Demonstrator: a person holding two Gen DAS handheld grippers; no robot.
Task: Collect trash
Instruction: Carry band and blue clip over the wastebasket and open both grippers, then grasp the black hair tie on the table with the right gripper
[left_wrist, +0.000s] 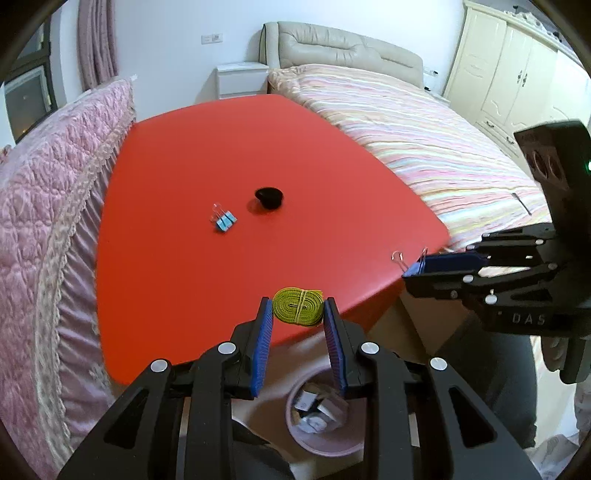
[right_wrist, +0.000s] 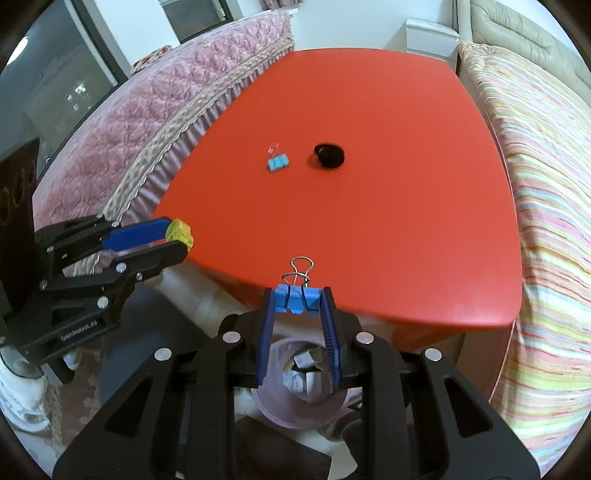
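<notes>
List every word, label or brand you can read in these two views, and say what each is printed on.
"DAS": on the black body of the right gripper, seen from the left wrist view.
"GenRobot.AI": on the black body of the left gripper, seen from the right wrist view.
Marks on the yellow tape measure: too small to read.

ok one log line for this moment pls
left gripper: holds yellow tape roll | right gripper: holds blue binder clip | pink bin: below both
</notes>
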